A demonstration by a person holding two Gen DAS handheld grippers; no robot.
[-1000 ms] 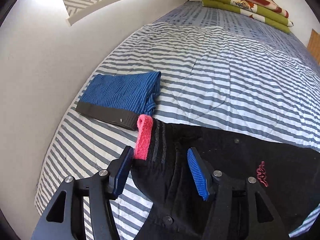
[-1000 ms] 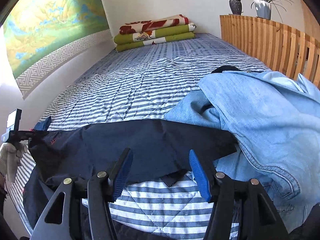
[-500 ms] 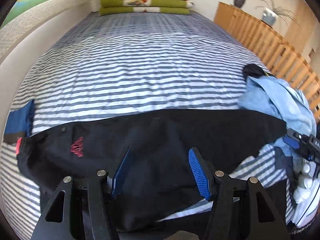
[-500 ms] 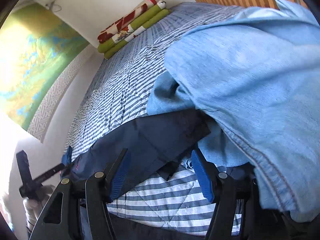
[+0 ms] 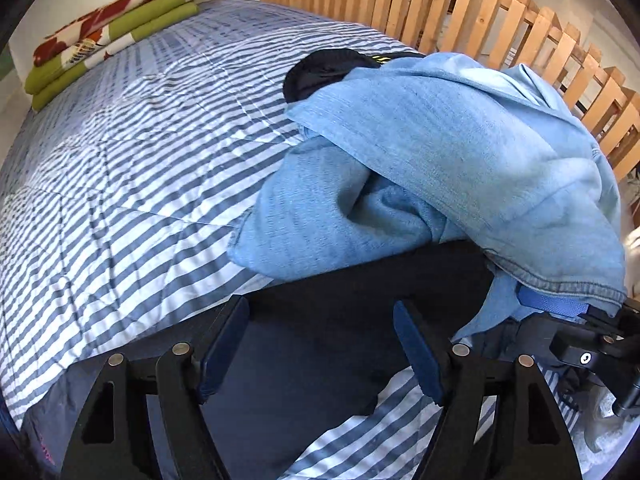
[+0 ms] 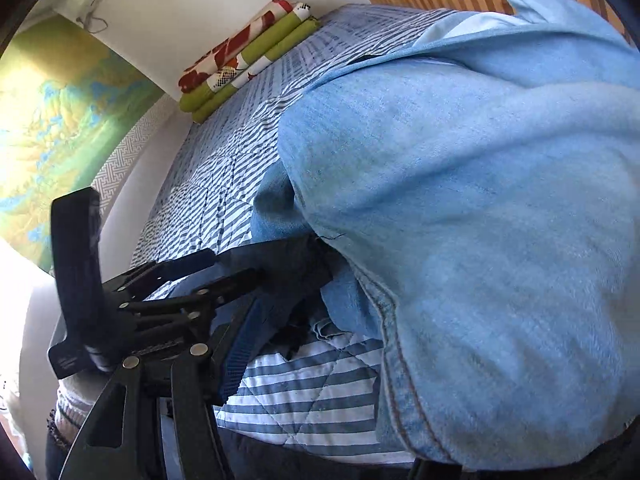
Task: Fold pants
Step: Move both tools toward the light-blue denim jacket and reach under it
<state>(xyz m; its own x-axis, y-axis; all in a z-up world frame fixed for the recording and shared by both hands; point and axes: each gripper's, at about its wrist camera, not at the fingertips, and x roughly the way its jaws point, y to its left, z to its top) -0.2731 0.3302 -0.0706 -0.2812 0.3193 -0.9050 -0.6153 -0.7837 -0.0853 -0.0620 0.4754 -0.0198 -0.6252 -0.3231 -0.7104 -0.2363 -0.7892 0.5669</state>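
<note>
With my left gripper (image 5: 320, 348) spread empty above the dark pants (image 5: 328, 344) at the bed's near edge, and my right gripper's (image 6: 256, 320) state unclear beneath the jeans (image 5: 440, 168), I risked snagging denim.

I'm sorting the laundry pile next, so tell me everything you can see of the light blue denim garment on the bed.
The light blue denim garment lies in a crumpled, unfolded heap on the striped quilt, near the wooden slat railing. It looks like faded, soft denim, with a stitched hem along its lower edge. It drapes over the end of the dark pants and partly covers a black item behind it. Its hem hangs over the right claw.
</note>
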